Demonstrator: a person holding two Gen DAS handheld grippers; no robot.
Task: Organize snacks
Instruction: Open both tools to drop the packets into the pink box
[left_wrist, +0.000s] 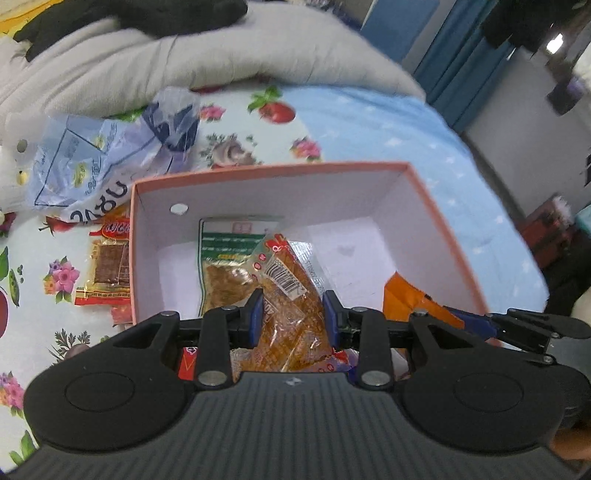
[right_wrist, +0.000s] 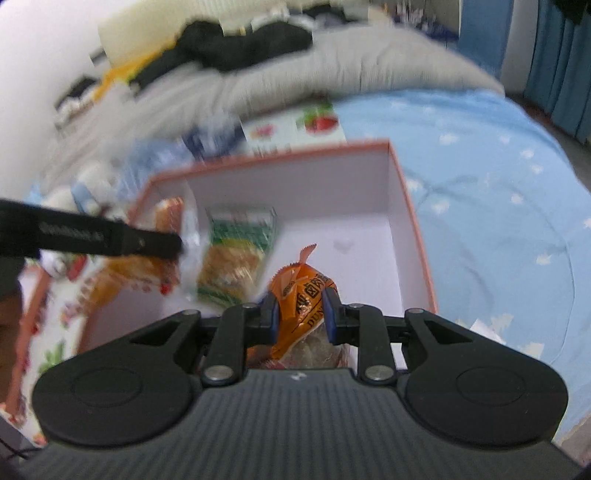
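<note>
**Left wrist view: both grippers carrying packets over the box**

Left wrist view is showing the left gripper (left_wrist: 293, 317) clamping a clear packet of orange-brown snack (left_wrist: 291, 295), its long axis running from 6 o'clock toward 12 o'clock, with the barcode end leaning to 11 o'clock. The packet is hanging over the pink-rimmed box (left_wrist: 436, 206), whose white interior is lying open toward 1 and 2 o'clock. A green-topped packet (left_wrist: 225, 266) is lying flat on the box floor at 11 o'clock, long axis toward 12. Outside the left wall, at 9 o'clock, a red-edged packet (left_wrist: 109, 269) is resting on the flowered cloth (left_wrist: 229, 122), with a crumpled blue plastic bag (left_wrist: 110, 155) at 10 o'clock.

Right wrist view is showing the right gripper (right_wrist: 300, 314) pinching an orange packet (right_wrist: 303, 291), its crimped tip pointing to 12 o'clock, over the box's near right part. Bare floor is stretching toward 1 o'clock up to the right wall.
</note>
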